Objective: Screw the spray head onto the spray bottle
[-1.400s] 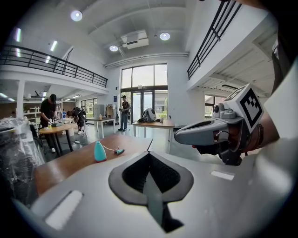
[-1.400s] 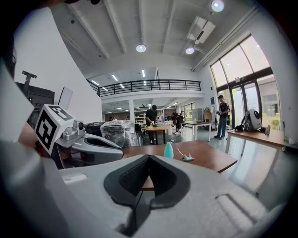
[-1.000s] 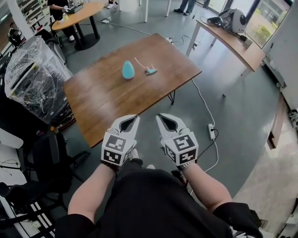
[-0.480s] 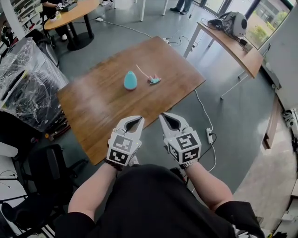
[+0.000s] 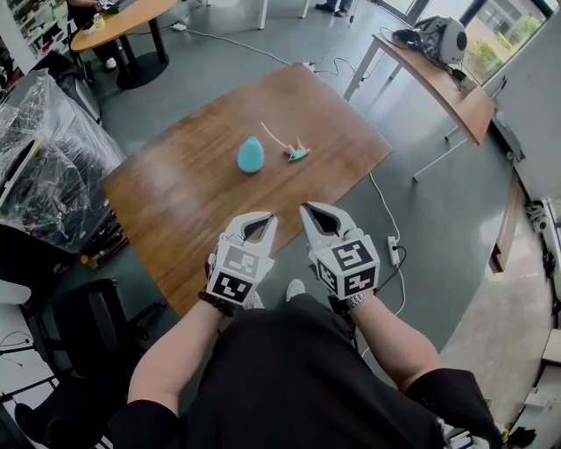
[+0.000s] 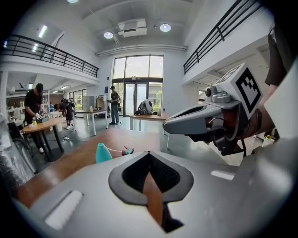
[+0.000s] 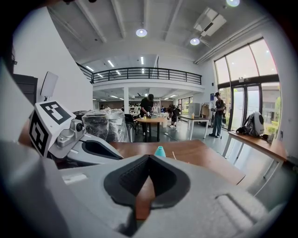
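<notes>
A teal spray bottle (image 5: 251, 154) stands upright on the brown wooden table (image 5: 193, 210); it also shows small in the left gripper view (image 6: 103, 153) and the right gripper view (image 7: 160, 151). Just right of it lies the spray head (image 5: 296, 153) with its thin dip tube (image 5: 273, 136), seen too as the spray head (image 6: 127, 151). My left gripper (image 5: 267, 216) and right gripper (image 5: 306, 208) hover side by side over the table's near edge, both shut and holding nothing, well short of the bottle.
A plastic-wrapped bundle (image 5: 48, 158) sits left of the table. A round table (image 5: 123, 19) stands at the far left, and a desk with a grey helmet-like device (image 5: 438, 39) at the far right. A power strip and cable (image 5: 392, 250) lie on the floor.
Both grippers, and the head view with them, have moved forward toward the table; the bottle and spray head now sit closer in the picture. Jaws stay shut.
</notes>
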